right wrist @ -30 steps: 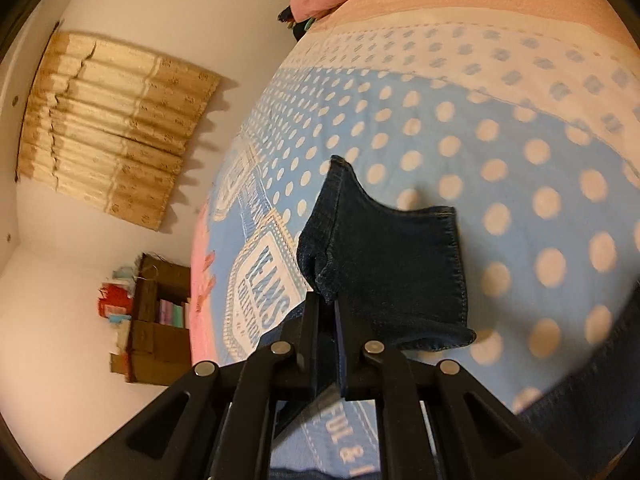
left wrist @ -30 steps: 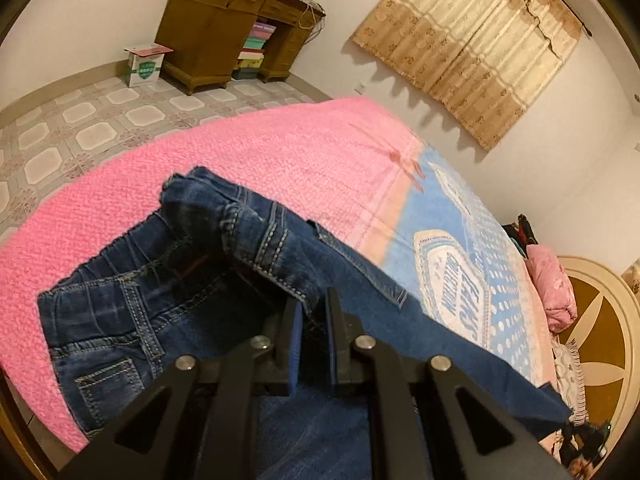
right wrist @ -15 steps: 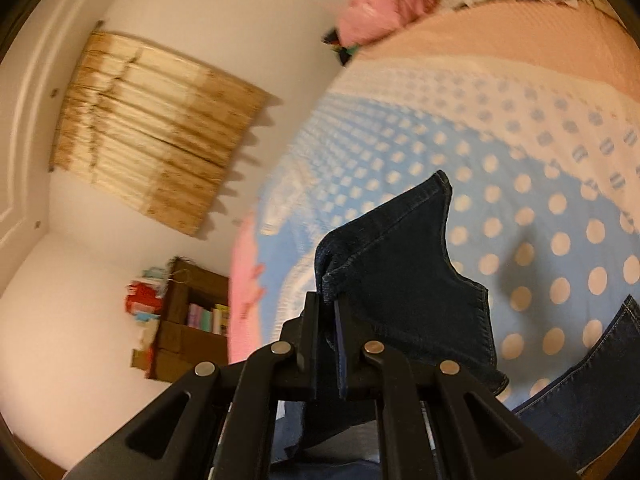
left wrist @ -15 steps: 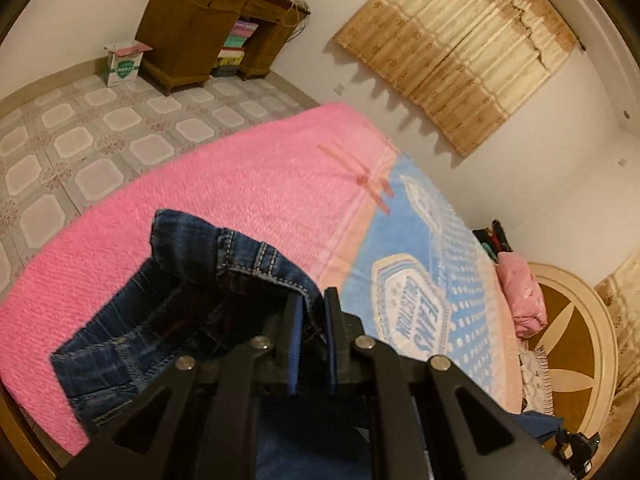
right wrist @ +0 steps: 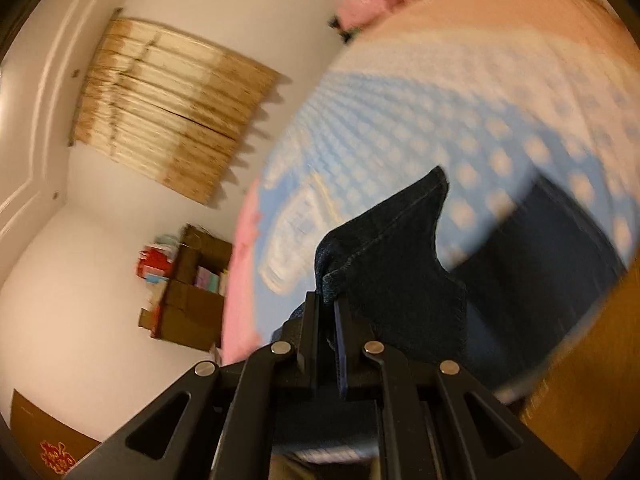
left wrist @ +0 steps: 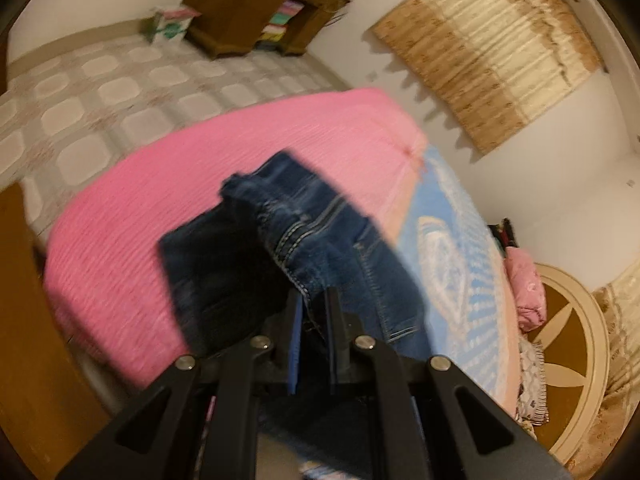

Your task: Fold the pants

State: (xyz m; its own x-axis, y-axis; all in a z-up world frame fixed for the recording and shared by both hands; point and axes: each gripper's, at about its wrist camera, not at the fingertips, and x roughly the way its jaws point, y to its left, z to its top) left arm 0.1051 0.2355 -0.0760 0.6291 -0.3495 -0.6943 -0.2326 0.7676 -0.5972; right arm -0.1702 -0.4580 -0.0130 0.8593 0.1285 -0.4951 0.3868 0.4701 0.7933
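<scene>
- Pink and pale-blue bedspread (left wrist: pixel 132 216) covers the bed, pink at the near end, blue with pale dots (right wrist: pixel 460 120) further along
- Tiled floor (left wrist: pixel 100 100) runs from the foot of the bed to a brown wooden desk (left wrist: pixel 248 4) against the wall
- Straw-coloured curtain (left wrist: pixel 492 56) hangs on the white wall beyond the bed
- Dark blue pants (left wrist: pixel 304 248) are lifted off the bedspread at both ends; the waistband, with pale stitching, bunches up in front of the left wrist camera, and a leg hem (right wrist: pixel 392 256) stands up in front of the right one
- Pink bundle of cloth (left wrist: pixel 528 292) lies at the head of the bed
- Left gripper (left wrist: pixel 312 312) has its jaws clamped on the waistband edge of the pants
- Right gripper (right wrist: pixel 326 312) has its jaws pinched together on the folded hem of the leg; both views are blurred
</scene>
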